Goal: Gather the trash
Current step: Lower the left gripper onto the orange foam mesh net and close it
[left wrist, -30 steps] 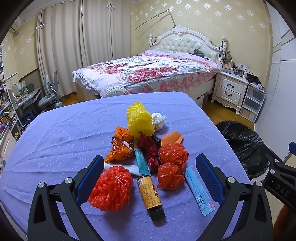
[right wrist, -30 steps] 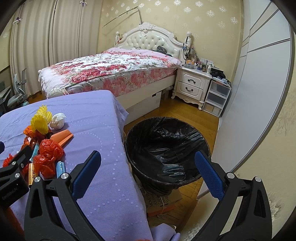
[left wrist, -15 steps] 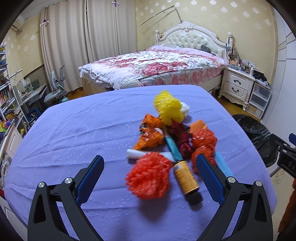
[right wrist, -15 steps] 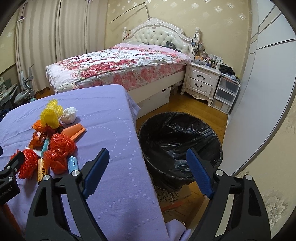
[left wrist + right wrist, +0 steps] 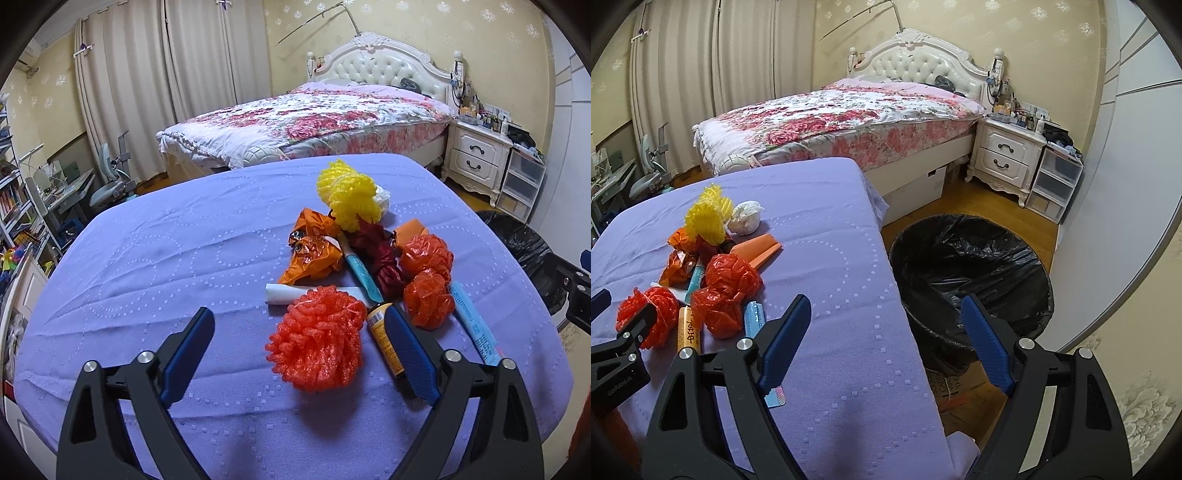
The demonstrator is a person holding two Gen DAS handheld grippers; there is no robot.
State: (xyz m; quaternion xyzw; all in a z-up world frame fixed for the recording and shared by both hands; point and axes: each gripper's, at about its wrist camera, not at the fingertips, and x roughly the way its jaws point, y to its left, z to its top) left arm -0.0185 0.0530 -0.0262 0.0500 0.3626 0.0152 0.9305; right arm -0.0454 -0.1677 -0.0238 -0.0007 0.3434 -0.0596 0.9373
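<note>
A pile of trash lies on the purple table [image 5: 147, 266]: an orange-red foam net ball [image 5: 317, 345], a brown bottle [image 5: 384, 338], two red plastic balls [image 5: 428, 280], a yellow foam net [image 5: 351, 194], an orange wrapper [image 5: 314, 251] and blue tubes [image 5: 474, 325]. My left gripper [image 5: 301, 356] is open, its fingers either side of the foam net ball, just in front of it. My right gripper [image 5: 884, 341] is open and empty over the table's right edge. A bin with a black bag [image 5: 971, 273] stands on the floor to the right.
A bed with a floral cover [image 5: 842, 118] stands behind the table. A white nightstand [image 5: 1006, 155] and plastic drawers [image 5: 1054, 181] are at the back right. A cardboard box [image 5: 960, 384] lies under the bin. A desk and chair [image 5: 107, 181] are at the left.
My left gripper has swung left, so the trash pile now sits right of centre, the foam net ball between its fingers. My right gripper has turned left, showing more table.
</note>
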